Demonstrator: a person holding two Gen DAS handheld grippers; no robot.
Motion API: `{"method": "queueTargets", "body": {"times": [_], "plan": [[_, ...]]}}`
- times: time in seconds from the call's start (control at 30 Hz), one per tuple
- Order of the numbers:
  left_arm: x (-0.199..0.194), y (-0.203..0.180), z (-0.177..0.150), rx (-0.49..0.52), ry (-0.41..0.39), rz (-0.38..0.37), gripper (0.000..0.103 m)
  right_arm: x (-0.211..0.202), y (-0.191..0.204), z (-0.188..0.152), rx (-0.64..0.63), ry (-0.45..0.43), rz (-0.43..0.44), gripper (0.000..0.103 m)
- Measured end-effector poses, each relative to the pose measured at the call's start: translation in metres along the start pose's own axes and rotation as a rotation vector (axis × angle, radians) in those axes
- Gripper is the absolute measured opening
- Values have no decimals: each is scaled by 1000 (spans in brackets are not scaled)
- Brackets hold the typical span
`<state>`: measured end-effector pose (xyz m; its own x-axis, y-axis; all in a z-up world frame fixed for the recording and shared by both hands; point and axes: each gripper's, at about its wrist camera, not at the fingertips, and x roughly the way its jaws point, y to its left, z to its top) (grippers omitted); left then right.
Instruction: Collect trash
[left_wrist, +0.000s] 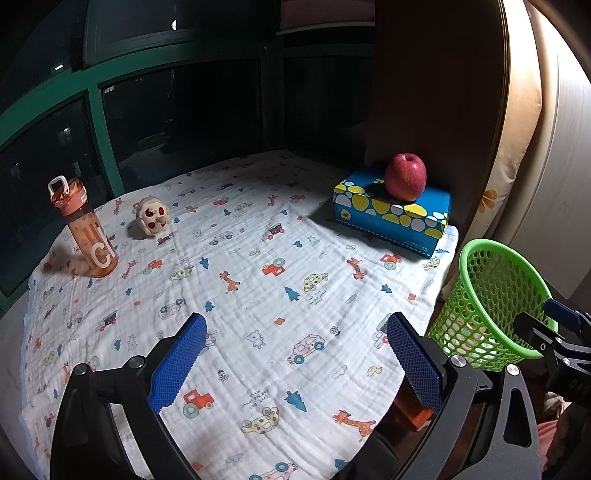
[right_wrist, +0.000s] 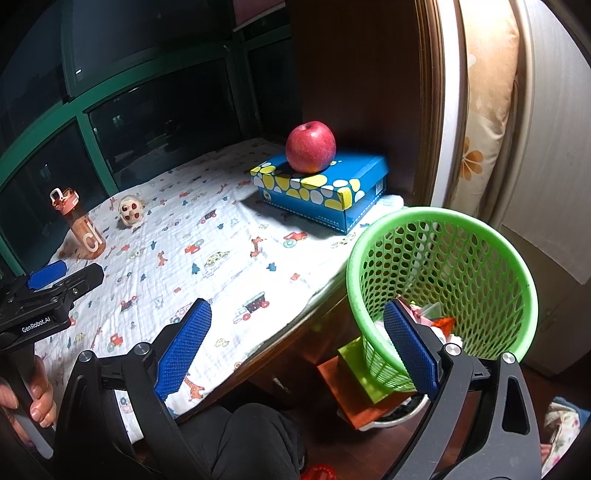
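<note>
Bottle: an orange drinking bottle (left_wrist: 84, 229) stands upright at the far left of the tabletop (left_wrist: 258, 295), which is covered with a printed cloth.
Toy: a small round cream toy (left_wrist: 152, 220) lies just right of the bottle, apart from it.
Left gripper: the left gripper (left_wrist: 295, 365) hangs over the near middle of the cloth with its blue pads spread wide and nothing between them.
Box and apple: a blue spotted box (left_wrist: 391, 212) sits at the far right with a red apple (left_wrist: 405, 177) resting on top.
Right gripper: the right gripper (right_wrist: 297, 349) is held off the near right edge of the tabletop, jaws parted and empty; its right pad shows in front of the basket's near wall, and contact cannot be judged.
Basket: the green mesh basket (right_wrist: 491, 266) stands off the right edge of the tabletop, lower than the cloth, tilted toward the camera.
Trash: scraps of red and white trash (right_wrist: 441, 325) lie in the bottom of the basket.
Progress: no loose litter shows on the cloth, so collecting looks finished or nearly so; the bottle, toy, box and apple read as things to keep.
Left wrist view only: it shows the basket's outer wall, with pale scraps just glimpsed through the mesh.
Right wrist view only: it looks into the basket, and shows the stacked blocks under it, a dark-clothed knee and a hand (right_wrist: 37, 391) on the left gripper's handle.
</note>
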<state>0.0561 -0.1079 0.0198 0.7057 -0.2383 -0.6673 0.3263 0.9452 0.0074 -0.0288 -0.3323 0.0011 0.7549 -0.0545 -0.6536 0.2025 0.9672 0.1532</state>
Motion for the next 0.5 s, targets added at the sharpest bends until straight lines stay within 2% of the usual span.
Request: {"method": "queueTargets", "body": {"times": [0.5], "plan": [[2, 2, -3, -6, 4, 2, 95, 2, 0, -1, -2, 6, 0, 93]]}}
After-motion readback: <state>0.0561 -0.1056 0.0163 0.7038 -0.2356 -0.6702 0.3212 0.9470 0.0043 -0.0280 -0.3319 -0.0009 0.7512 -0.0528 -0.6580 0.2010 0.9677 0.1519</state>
